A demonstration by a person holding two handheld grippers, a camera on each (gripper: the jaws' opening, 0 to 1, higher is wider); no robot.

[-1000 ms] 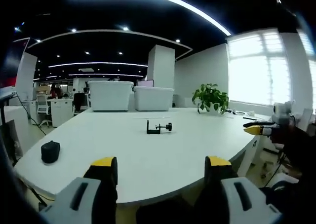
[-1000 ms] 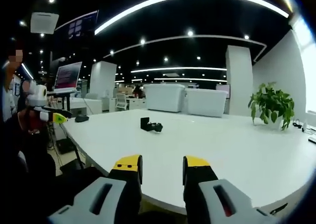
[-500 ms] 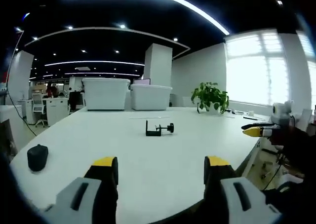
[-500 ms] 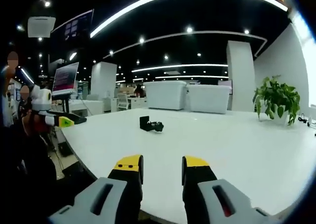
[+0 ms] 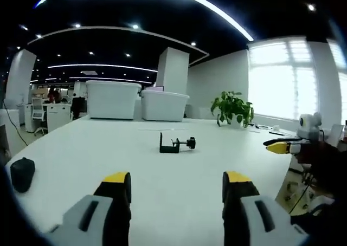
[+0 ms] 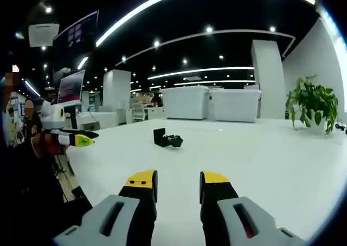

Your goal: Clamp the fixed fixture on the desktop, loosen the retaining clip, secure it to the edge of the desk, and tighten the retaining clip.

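left gripper point(image 5: 177, 182): jaws spread wide, yellow tips, nothing between them, held over the near part of the white desk point(image 5: 81, 154); also seen at the left edge of the right gripper view point(image 6: 81, 140), a hand around it, yellow tip pointing right, jaw gap there too small to judge.
right gripper point(image 6: 176, 181): jaws apart with a narrow gap, holding nothing, over the desk point(image 6: 271, 159); also seen at the right edge of the left gripper view point(image 5: 282, 147), yellow tip pointing left.
fixture point(image 5: 176, 144): small black C-shaped clamp with a knobbed screw sticking out to its right, lying on the desktop well beyond the left jaws, roughly on their centre line; touched by neither gripper. In the right gripper view point(image 6: 167, 140) it sits ahead and a bit left of the jaws, well apart.
black object point(image 5: 21, 174): small dark lump on the desk at far left, probably a pouch or mouse, too blurred to tell.
bins point(image 5: 135, 99): two white lidded storage boxes side by side at the far edge of the desk.
plant point(image 5: 233, 108): green potted plant far right on the desk, near the bright window point(image 5: 282, 75).
monitor point(image 6: 71, 86): lit screen beyond the left gripper in the right gripper view; text unreadable.
writing/brands: none legible.
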